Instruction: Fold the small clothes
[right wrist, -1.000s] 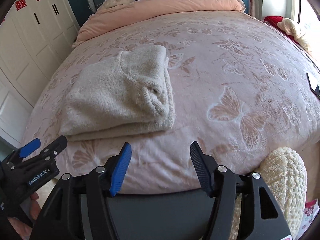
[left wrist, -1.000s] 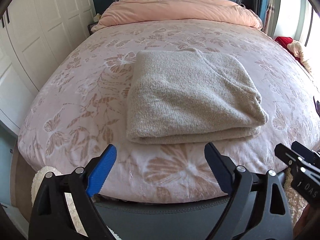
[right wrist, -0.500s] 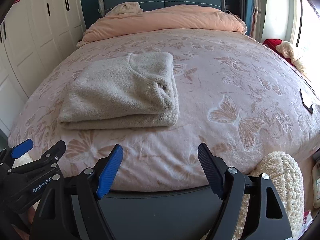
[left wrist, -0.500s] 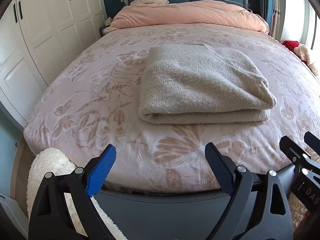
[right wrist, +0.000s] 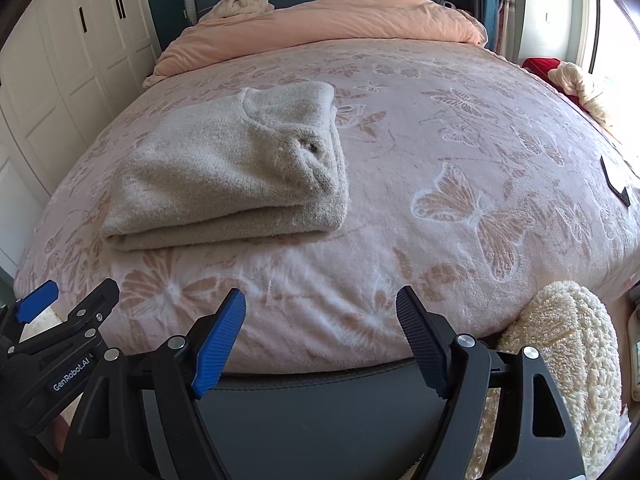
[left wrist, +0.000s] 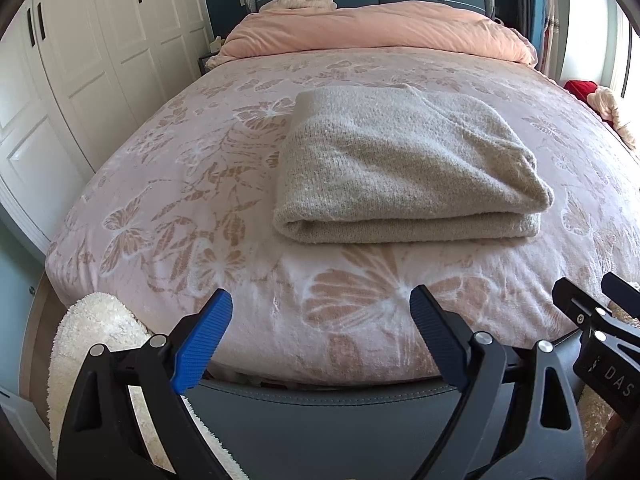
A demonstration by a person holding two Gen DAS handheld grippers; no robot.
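A beige knitted sweater lies folded into a thick rectangle on the pink butterfly-patterned bed; the right wrist view shows the sweater left of centre, neckline on top. My left gripper hangs open over the bed's foot edge, well short of the sweater, nothing between its fingers. My right gripper is also open and empty, near the foot edge, to the right of the sweater. Each gripper shows at the side of the other's view.
A folded peach duvet and a cream garment lie at the headboard. White wardrobe doors line the left side. Fluffy cream rugs lie on the floor by the foot. A dark flat object rests near the bed's right edge.
Both grippers have drawn back from the sweater toward the bed's foot, so more of the bed shows. The right gripper's jaws have widened. The sweater has not moved.
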